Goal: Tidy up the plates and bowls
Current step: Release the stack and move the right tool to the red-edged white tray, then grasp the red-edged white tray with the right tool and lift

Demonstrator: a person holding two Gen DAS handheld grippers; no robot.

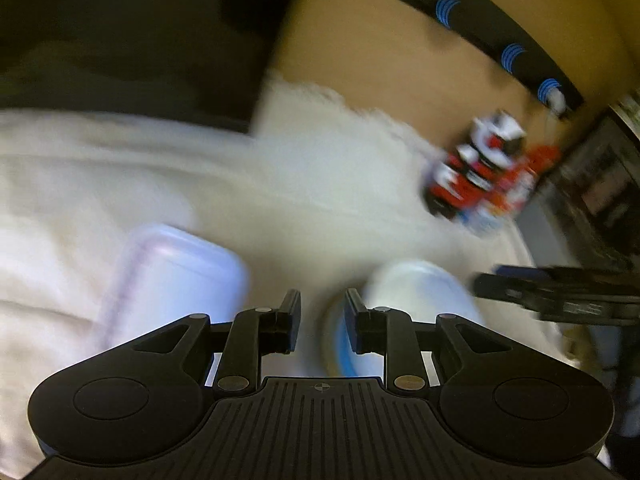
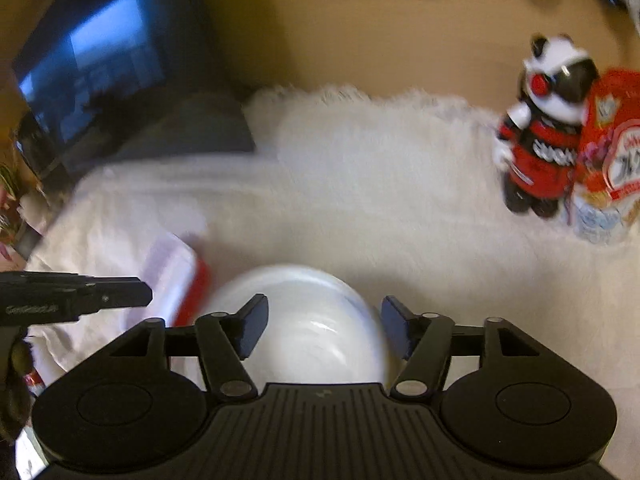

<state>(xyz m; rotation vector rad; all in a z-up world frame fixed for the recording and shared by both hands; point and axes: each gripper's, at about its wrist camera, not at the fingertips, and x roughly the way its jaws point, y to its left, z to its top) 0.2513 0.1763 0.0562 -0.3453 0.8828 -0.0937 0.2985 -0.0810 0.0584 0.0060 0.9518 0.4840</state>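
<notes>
Two grippers hover over a white fluffy cloth; the right gripper stands wide apart, its jaws either side of a white bowl without touching it; the left gripper is narrowly parted with nothing between its fingers, a blurred blue-rimmed bowl just ahead to its right and a pale rectangular dish to its left; a toy figure stands far right beside a red packet.

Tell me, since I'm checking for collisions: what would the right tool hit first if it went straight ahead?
Probably the white bowl: it lies between the open fingers of the right tool, just ahead. Beyond it is only white fluffy cloth. Blur leaves depth unclear.
</notes>
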